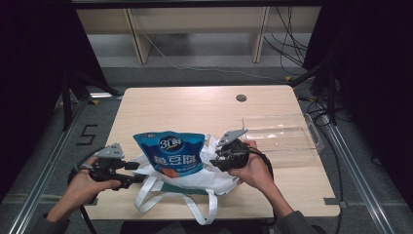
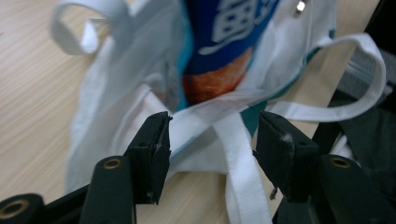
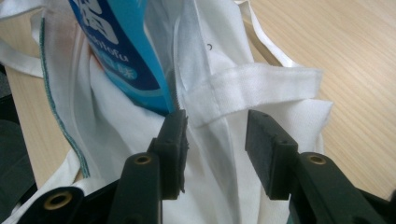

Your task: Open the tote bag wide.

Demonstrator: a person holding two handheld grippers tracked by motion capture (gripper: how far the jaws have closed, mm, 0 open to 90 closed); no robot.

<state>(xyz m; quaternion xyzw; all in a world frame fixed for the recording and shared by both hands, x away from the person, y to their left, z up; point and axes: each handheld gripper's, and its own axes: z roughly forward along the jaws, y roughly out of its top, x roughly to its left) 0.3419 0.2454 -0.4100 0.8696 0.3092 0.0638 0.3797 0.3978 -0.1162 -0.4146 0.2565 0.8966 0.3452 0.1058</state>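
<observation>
1. A white cloth tote bag (image 1: pixel 204 175) lies slumped and creased on the desk (image 1: pixel 195 105), between the two grippers; its fabric is soft and matte, with a thin teal trim along one seam.

2. A glossy blue snack pouch (image 1: pixel 169 152), printed with white characters and an orange patch near its base, stands in the bag's mouth, its upper part rising clear of the cloth.

3. Flat woven handles (image 1: pixel 204 207) of the same white cloth loop out loosely from the bag toward the near edge of the desk.

4. The left gripper (image 2: pixel 212 135) sits at the bag's left side; its black, blocky jaws stand apart, with the bag's rim and a handle strap lying in the gap, no pad pressing on either.

5. The right gripper (image 3: pixel 215 140) sits at the bag's right side, jaws likewise parted; a fold of white cloth and a strap run between them, the left pad just beside the pouch's lower corner.

6. Each gripper is held in a person's hand, forearms coming in low and angled inward, both grippers pointing at the bag from opposite sides.

7. Beyond the right gripper a clear, box-shaped plastic tray (image 1: pixel 285 139) rests on the pale wood-grain desk.
</observation>
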